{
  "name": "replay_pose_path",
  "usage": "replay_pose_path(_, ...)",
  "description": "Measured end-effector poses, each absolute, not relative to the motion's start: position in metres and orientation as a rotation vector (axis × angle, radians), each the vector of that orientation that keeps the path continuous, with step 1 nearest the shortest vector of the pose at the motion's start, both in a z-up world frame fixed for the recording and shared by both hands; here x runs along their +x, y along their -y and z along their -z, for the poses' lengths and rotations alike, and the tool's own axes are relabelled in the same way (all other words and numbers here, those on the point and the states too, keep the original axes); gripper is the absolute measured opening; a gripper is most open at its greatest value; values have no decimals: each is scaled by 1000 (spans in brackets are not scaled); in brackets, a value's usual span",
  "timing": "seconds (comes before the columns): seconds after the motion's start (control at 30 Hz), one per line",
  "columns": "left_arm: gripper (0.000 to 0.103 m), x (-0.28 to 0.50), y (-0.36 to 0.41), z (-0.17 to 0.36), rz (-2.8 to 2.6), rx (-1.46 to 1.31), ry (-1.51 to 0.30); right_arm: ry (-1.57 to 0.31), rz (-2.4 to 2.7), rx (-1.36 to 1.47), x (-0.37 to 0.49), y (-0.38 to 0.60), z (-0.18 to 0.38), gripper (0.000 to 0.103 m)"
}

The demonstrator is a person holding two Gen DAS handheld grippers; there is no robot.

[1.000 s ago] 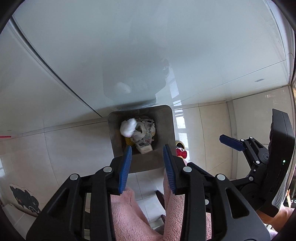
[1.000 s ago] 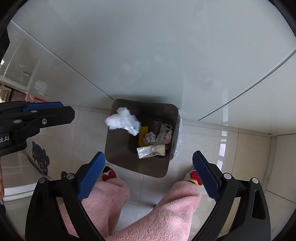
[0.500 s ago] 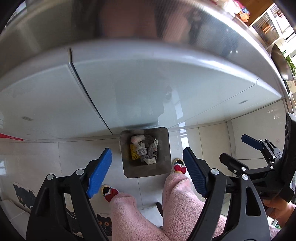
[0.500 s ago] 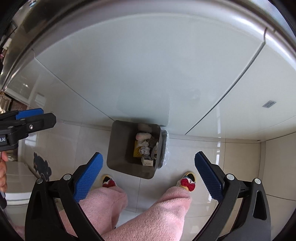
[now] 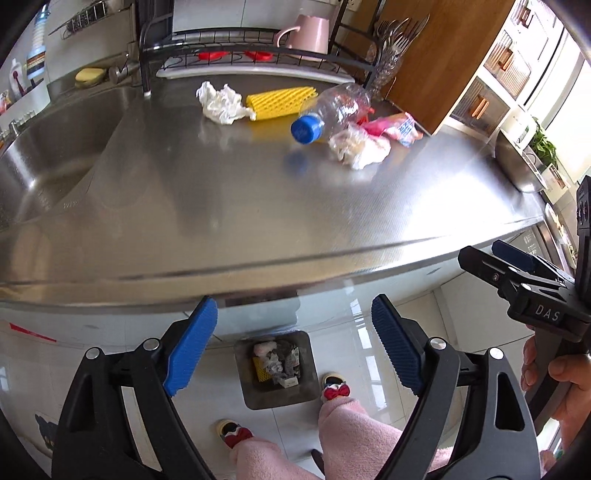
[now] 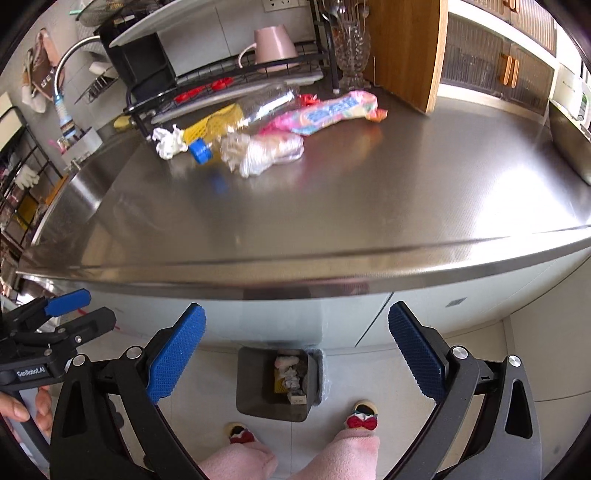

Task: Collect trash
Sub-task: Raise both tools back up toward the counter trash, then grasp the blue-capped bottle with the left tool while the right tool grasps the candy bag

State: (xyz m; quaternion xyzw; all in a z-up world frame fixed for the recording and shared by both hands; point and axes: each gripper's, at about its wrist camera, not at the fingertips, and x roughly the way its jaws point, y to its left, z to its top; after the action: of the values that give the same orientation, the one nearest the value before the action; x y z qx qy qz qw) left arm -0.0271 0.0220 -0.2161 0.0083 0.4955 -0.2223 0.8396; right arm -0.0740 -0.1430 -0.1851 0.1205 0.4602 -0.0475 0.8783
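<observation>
On the steel counter (image 5: pixel 258 206) lie a crumpled white tissue (image 5: pixel 221 103), a yellow mesh piece (image 5: pixel 280 101), a clear bottle with a blue cap (image 5: pixel 332 109), a white crumpled bag (image 5: pixel 358 146) and a pink wrapper (image 5: pixel 395 127). The same trash shows in the right wrist view: tissue (image 6: pixel 170 142), bottle (image 6: pixel 255 107), bag (image 6: pixel 262 151), wrapper (image 6: pixel 328 110). A dark bin (image 5: pixel 275 369) with trash stands on the floor below, also in the right wrist view (image 6: pixel 275 380). My left gripper (image 5: pixel 293 347) and right gripper (image 6: pixel 295 354) are open and empty, in front of the counter edge.
A sink (image 5: pixel 48 155) is at the left. A dish rack (image 5: pixel 251 48) with a pink cup (image 5: pixel 308 31) stands at the back, beside a wooden board (image 6: pixel 406 48). The person's pink-clad legs and slippers (image 5: pixel 334 389) stand by the bin.
Both grippers have risen from over the bin to counter height, so the counter and its trash have come into view. The left gripper opened wide after the tissue dropped into the bin.
</observation>
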Motion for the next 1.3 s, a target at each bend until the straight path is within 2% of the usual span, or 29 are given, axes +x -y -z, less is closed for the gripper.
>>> replay_pose_path(0.33, 80, 40, 8, 195, 521, 62, -968, -895, 175, 280, -4, 182, 163, 98)
replay_pose_path(0.4, 76, 56, 14, 193, 533, 64, -962, -902, 186, 296, 14, 191, 162, 97)
replay_pose_path(0.47, 68, 72, 20, 194, 536, 71, -968, -916, 195, 318, 32, 199, 163, 92)
replay_pose_path(0.67, 63, 110, 38, 203, 554, 105, -972, -940, 189, 382, 78, 215, 173, 81)
replay_pose_path(0.97, 63, 137, 59, 226, 602, 150, -1028, -1023, 213, 478, 112, 237, 201, 80)
replay_pose_path(1.03, 56, 141, 62, 230, 621, 158, -1038, -1030, 204, 480, 117, 237, 205, 80)
replay_pose_path(1.23, 43, 146, 65, 235, 651, 165, -1055, -1032, 173, 447, 127, 230, 206, 65)
replay_pose_path(1.27, 38, 147, 65, 236, 656, 168, -1056, -1032, 167, 443, 127, 229, 206, 60)
replay_pose_path(1.3, 35, 147, 65, 236, 657, 172, -1057, -1031, 160, 434, 128, 228, 206, 51)
